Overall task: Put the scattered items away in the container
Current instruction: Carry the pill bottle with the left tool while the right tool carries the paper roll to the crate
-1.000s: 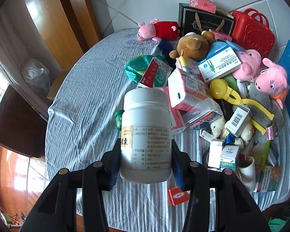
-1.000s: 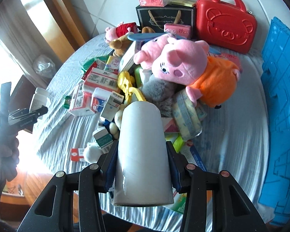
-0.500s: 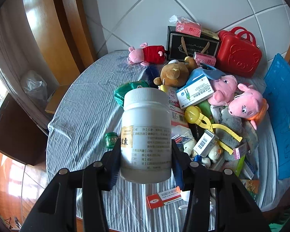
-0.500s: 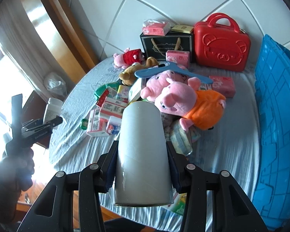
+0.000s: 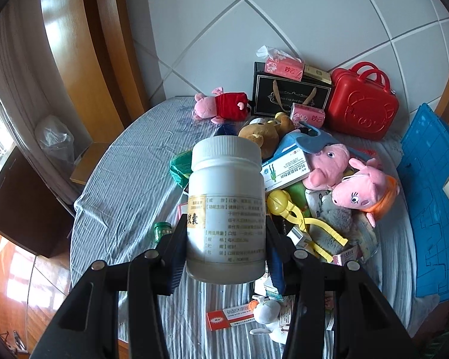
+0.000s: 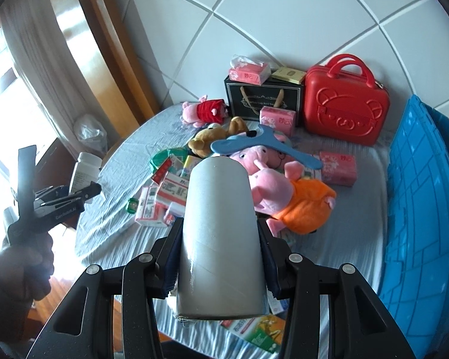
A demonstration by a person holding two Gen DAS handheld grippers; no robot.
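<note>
Rising: both tools (image 5: 226,251) (image 6: 218,257), bottle (image 5: 226,209), tube (image 6: 220,233) lifted higher.

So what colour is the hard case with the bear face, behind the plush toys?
Red, handles included. The bear-face case shows best in the right wrist view.

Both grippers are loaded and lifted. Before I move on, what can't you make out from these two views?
- Blue container: interior unseen in both views; right frame edge cuts it off.
- White bottle: label print blurred in the left wrist view.
- Grey tube: hides the items behind it in the right wrist view.
- Small green jar: lid text too small in the left wrist view.
</note>
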